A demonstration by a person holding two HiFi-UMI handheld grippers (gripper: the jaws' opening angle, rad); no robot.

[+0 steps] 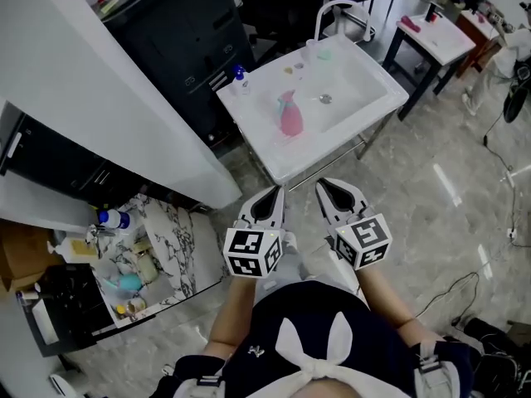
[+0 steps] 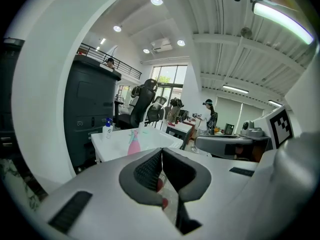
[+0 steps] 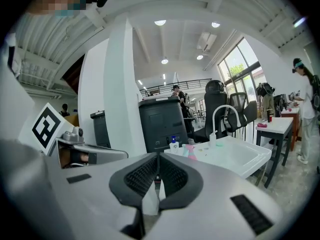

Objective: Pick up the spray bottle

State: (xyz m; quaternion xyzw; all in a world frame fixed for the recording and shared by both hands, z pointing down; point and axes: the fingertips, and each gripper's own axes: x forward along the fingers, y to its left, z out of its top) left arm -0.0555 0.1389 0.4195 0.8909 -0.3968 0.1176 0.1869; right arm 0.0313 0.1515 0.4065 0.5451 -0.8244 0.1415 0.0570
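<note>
The spray bottle point(image 1: 289, 116) stood on the sink unit point(image 1: 286, 160), a pump bottle point(image 1: 240, 80) at the corner to its left, faucet point(image 1: 332, 11) behind.

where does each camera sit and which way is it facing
Head view: on the person's head, looking steeply down at the sink table and pink spray bottle; shows left gripper, right gripper, forearms, torso.
Left gripper view: on the left gripper, facing the sink table along its shut jaws.
Right gripper view: on the right gripper, likewise, jaws shut.
Shared: all three show the pink spray bottle.
</note>
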